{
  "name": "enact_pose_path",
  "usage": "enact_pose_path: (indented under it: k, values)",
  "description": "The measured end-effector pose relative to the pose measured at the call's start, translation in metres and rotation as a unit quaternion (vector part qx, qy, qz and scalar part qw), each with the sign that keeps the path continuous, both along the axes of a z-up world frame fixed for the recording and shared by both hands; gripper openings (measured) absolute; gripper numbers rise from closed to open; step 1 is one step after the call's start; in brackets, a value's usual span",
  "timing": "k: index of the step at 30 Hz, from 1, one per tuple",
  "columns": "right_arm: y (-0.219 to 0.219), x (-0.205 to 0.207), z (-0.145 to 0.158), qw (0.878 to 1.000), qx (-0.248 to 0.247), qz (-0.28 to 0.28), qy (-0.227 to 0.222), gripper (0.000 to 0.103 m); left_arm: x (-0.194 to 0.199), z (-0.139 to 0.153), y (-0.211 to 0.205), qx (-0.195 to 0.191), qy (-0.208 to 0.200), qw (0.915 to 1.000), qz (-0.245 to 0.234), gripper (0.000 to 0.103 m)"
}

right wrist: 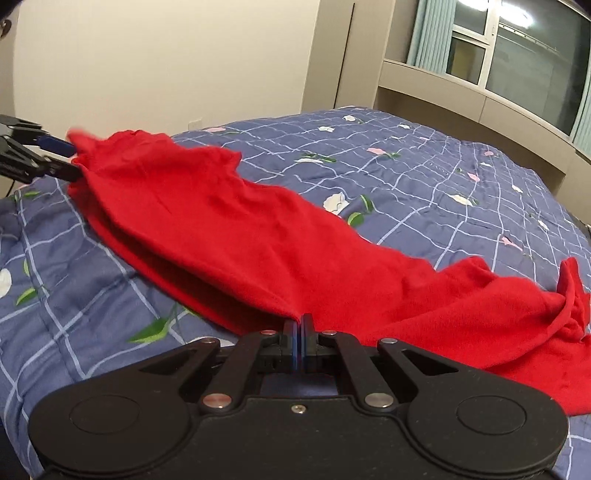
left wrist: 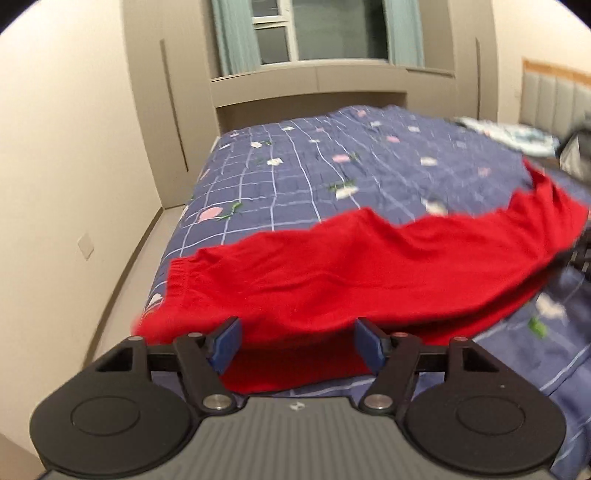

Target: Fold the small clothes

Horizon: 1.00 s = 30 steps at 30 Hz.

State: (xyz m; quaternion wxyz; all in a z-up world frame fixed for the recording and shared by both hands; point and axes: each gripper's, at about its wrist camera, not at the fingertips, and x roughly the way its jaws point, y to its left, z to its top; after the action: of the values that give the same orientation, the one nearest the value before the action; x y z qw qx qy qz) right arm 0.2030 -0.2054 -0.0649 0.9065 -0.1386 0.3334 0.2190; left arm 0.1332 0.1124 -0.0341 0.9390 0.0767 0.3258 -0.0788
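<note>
Left wrist view: our left tongs released, blue pads spread wide, one red garment lying just ahead, its near edge drooping between pads, neither pad pressing it. Right wrist view: our right tongs clenched on garment's near edge, cloth bunched at pad tips; left tongs at garment's far corner, top left. Garment stretched across bed's blue checked floral quilt. Count: garments, one; tongs, two; quilts, one; windows, one, teal curtains either side.
</note>
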Motion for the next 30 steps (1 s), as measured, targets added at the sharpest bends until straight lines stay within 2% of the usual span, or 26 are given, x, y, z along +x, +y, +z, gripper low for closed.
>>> enact_pose_path:
  k: [1,3,6,8,10,12,14,15,17,18,19,20,26,30]
  values:
    - [-0.001,0.0,0.0,1.0,0.002,0.0,0.0,0.0,-0.003,0.005,0.002,-0.012,-0.005,0.9999,0.007,0.074]
    - [-0.002,-0.002,0.0,1.0,0.005,0.0,0.0,0.0,-0.008,0.015,0.004,-0.034,-0.022,0.999,0.017,0.084]
    - [-0.005,-0.004,0.0,1.0,0.007,0.0,0.0,0.0,-0.004,0.022,0.008,-0.054,-0.04,0.9969,0.04,0.09]
    - [-0.006,-0.004,-0.003,1.0,0.009,0.0,0.011,0.007,0.009,0.016,0.01,-0.044,-0.016,0.9969,0.064,0.09]
    - [-0.009,-0.004,-0.005,1.0,0.017,-0.006,0.016,0.013,0.029,-0.001,0.011,-0.021,0.041,0.9951,0.088,0.09]
    - [-0.017,-0.007,-0.001,0.999,0.034,-0.015,0.013,0.023,0.042,-0.015,0.013,-0.015,0.083,0.9897,0.116,0.09]
    - [-0.028,-0.011,0.005,0.998,0.047,-0.028,0.004,0.048,0.044,-0.019,0.013,-0.035,0.096,0.9878,0.117,0.091]
    - [-0.037,-0.012,0.008,0.998,0.056,-0.039,0.002,0.057,0.044,-0.018,0.011,-0.042,0.098,0.9873,0.118,0.095]
    - [-0.057,-0.012,0.014,0.995,0.074,-0.064,-0.002,0.085,0.043,-0.015,0.003,-0.044,0.094,0.987,0.123,0.103]
    - [-0.068,-0.01,0.016,0.994,0.078,-0.079,-0.005,0.09,0.042,-0.012,-0.004,-0.04,0.088,0.9877,0.123,0.102]
    - [-0.079,-0.008,0.017,0.993,0.077,-0.095,-0.01,0.097,0.041,-0.009,-0.013,-0.036,0.083,0.9887,0.119,0.102]
    - [-0.09,-0.004,0.019,0.991,0.072,-0.109,-0.014,0.1,0.041,-0.007,-0.021,-0.033,0.079,0.9898,0.113,0.102]
    - [-0.153,0.054,0.033,0.979,0.036,-0.199,-0.032,0.101,0.041,0.008,-0.099,-0.04,0.053,0.9977,0.015,0.102]
    - [-0.181,0.114,0.039,0.971,0.013,-0.237,-0.022,0.1,0.047,0.009,-0.169,-0.054,0.047,0.9937,-0.087,0.102]
